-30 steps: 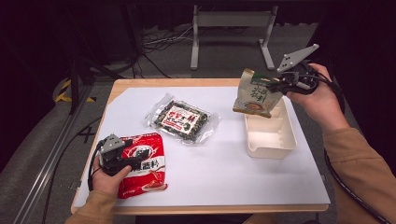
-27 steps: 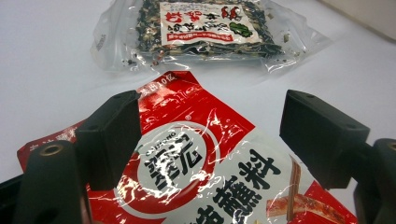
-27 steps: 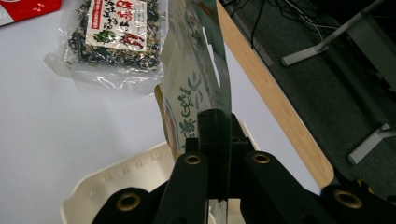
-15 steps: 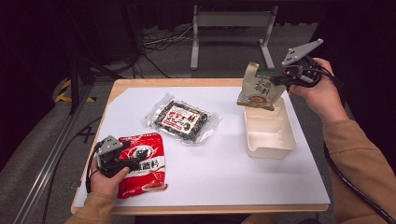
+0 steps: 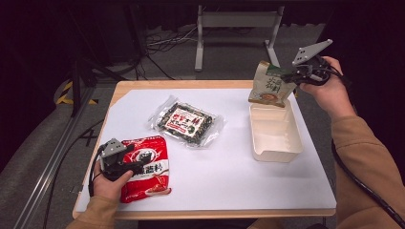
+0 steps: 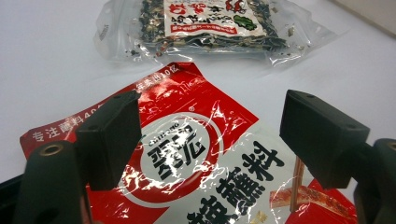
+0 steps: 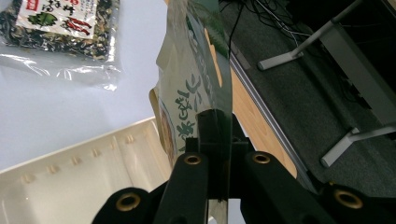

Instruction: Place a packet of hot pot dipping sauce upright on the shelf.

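Note:
My right gripper (image 5: 289, 76) is shut on the edge of a beige and green packet (image 5: 269, 86), which hangs in the air over the far end of the cream tray (image 5: 292, 138). In the right gripper view the packet (image 7: 196, 93) is pinched flat between the jaws of that gripper (image 7: 215, 140), above the tray (image 7: 88, 172). At the near left my left gripper (image 5: 136, 160) rests open over a red sauce packet (image 5: 148, 179). Its jaws stand wide apart on either side of the red packet's (image 6: 196, 158) print, and the left gripper (image 6: 210, 135) does not pinch it.
A clear bag of dark dried food (image 5: 188, 123) with a red and white label lies mid-table on the white sheet (image 5: 239, 181). The same clear bag (image 6: 215, 23) lies just beyond the red packet. Past the table's far edge are a dark floor, cables and a metal stand (image 5: 239, 21).
My right hand has carried the beige packet away from me, toward the far end of the tray. The left hand and red packet have stayed put.

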### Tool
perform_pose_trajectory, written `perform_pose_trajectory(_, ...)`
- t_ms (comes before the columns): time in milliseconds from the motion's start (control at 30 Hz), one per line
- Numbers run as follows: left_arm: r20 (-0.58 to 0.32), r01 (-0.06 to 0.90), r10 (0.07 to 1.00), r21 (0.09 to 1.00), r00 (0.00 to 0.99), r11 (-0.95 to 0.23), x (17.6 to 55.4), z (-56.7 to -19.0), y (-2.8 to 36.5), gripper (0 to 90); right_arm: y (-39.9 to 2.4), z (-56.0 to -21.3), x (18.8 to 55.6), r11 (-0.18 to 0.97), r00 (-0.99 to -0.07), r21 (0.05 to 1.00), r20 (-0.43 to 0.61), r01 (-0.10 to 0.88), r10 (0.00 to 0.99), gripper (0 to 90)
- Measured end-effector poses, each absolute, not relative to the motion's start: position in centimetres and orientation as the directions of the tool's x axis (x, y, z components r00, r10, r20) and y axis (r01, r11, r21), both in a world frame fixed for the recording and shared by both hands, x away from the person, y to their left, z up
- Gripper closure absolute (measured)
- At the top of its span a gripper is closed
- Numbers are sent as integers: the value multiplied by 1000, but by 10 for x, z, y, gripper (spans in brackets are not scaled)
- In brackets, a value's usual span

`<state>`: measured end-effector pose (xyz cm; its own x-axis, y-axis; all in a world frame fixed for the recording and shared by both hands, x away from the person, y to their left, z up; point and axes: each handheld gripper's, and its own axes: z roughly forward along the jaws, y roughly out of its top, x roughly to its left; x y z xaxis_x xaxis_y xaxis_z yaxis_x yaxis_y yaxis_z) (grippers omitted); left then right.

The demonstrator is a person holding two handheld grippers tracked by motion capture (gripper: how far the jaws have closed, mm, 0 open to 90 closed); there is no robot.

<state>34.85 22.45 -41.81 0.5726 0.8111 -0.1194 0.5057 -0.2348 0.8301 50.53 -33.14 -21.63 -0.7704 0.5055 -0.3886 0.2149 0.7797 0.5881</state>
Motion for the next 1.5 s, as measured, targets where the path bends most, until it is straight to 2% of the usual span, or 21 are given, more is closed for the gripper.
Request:
perform_pose_trajectory(767,-123,512,825,831,552,-218,340,-418,231,211,-345,-235,529,790,-765,571,-401,222,504,892)
perform_pose_trajectory(1000,-125,519,830,828,543,-214,337,-419,234,211,-345,-241,534,815,-775,536,-412,220,479,892)
perform_pose_trajectory(1500,-124,515,827,829,548,-217,339,-419,233,211,-341,-255,535,816,-794,531,-384,228,472,889)
